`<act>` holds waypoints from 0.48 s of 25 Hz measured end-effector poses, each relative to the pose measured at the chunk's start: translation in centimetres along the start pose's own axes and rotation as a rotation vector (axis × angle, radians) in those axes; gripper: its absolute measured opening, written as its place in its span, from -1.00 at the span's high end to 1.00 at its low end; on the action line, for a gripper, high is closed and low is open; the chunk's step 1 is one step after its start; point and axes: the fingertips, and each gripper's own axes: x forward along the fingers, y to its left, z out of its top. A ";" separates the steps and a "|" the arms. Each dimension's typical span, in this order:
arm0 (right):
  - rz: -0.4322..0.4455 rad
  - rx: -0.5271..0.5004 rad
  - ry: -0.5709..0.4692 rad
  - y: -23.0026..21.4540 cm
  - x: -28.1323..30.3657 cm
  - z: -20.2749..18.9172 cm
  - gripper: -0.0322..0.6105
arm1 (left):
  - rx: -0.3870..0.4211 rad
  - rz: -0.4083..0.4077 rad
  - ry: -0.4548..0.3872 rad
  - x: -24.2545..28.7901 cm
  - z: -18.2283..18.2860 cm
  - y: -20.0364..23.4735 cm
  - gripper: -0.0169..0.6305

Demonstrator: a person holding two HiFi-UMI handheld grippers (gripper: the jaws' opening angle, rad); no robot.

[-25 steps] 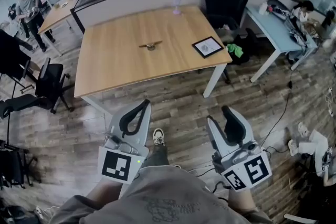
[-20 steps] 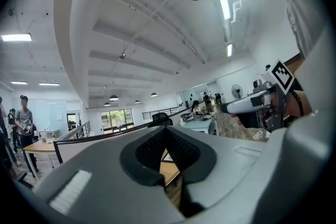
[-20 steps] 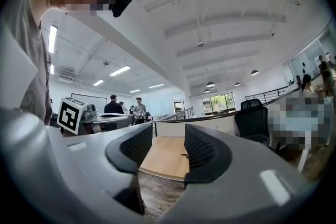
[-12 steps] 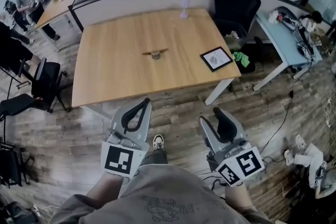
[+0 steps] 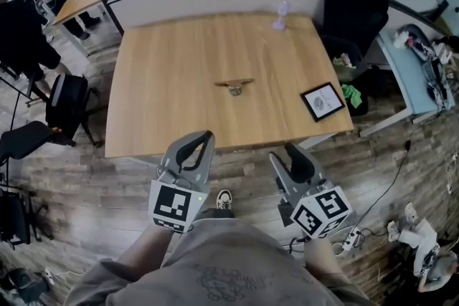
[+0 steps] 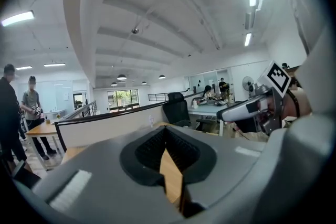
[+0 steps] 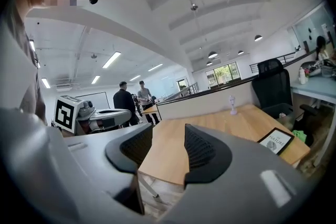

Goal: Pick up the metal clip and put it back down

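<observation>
Left tongs (image 5: 206, 134): clenched tip to tip, nothing in them;
Right tongs (image 5: 287, 154): spread apart, empty;
Metal clip (image 5: 234, 86): lying on the table (image 5: 165, 89), well ahead of both tongs, a little nearer the right pair;
Progress: I'd say nothing done yet; reach, lift and set-down all remain

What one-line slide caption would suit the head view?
Head view: left gripper and right gripper held in front of a wooden table, metal clip lying untouched near its centre.
</observation>
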 end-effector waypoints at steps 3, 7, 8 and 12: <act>0.001 0.046 0.033 -1.3 4.5 -0.9 0.36 | 0.016 -0.015 0.025 2.2 -1.5 2.7 0.94; 0.001 0.170 0.074 -3.4 9.7 -2.9 0.36 | -0.007 -0.027 0.057 4.6 -3.4 5.6 0.94; 0.000 0.215 0.079 -3.9 10.9 -3.3 0.36 | -0.017 -0.028 0.064 5.2 -3.9 6.3 0.94; 0.009 0.458 0.077 -5.9 15.0 -5.1 0.36 | -0.050 -0.024 0.092 7.4 -5.7 8.1 0.94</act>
